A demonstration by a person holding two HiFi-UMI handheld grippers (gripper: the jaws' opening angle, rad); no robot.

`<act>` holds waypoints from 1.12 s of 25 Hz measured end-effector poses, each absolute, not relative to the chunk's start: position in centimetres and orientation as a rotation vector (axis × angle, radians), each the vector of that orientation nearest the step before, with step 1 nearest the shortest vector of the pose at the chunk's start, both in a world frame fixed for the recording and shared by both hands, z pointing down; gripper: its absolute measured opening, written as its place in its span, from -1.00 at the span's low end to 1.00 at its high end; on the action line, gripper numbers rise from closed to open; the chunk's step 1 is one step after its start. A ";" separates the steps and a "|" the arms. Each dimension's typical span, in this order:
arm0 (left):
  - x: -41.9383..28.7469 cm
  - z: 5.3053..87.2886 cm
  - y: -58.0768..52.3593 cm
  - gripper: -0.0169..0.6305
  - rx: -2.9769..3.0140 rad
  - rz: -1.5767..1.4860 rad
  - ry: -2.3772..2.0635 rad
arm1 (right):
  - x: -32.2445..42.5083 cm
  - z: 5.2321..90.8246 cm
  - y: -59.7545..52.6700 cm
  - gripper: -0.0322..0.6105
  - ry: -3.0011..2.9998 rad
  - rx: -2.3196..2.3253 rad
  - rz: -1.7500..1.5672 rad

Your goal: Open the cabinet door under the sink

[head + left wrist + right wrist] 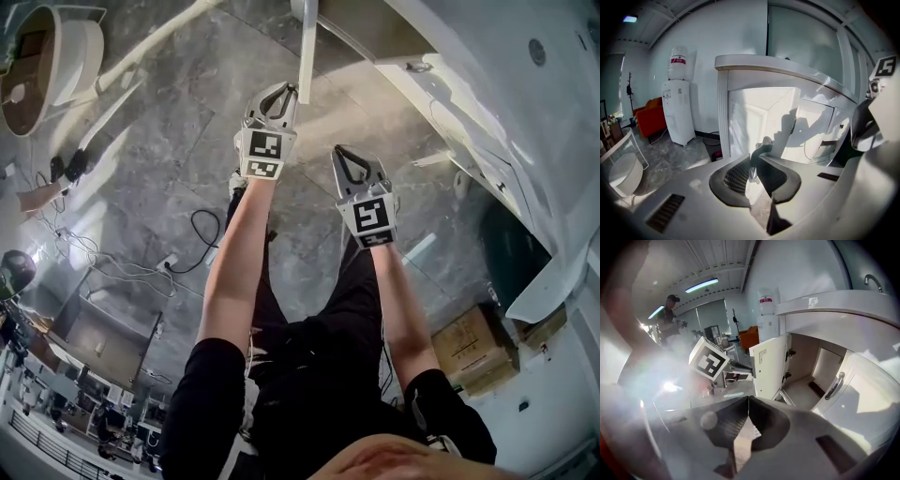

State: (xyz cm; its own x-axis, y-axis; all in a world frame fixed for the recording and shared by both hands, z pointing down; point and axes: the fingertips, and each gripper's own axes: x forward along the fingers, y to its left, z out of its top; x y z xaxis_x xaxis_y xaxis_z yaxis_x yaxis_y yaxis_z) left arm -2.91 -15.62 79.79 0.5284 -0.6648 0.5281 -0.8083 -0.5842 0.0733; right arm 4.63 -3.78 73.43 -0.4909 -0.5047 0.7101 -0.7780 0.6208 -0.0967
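White cabinet door (768,364) stands swung open under the sink counter (834,303); edge-on and cut off in head view | left gripper (754,161) pinches its edge, handle part-hidden by jaws | right gripper (749,399) jaws pressed together, empty | glare blots right gripper view's left

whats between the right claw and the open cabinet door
Nothing: only bare grey floor separates the right claw from the cabinet door, seen in the head view.
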 end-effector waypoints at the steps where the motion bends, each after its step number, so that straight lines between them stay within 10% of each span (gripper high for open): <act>1: -3.8 79.8 -15.8 -0.81 2.473 0.660 -1.206 | 4.3 73.7 -3.7 -0.71 -2.193 1.005 0.551; 28: -18.0 80.0 -22.0 -0.81 2.658 0.738 -0.599 | -7.6 75.4 -7.1 -0.71 -2.163 1.276 0.584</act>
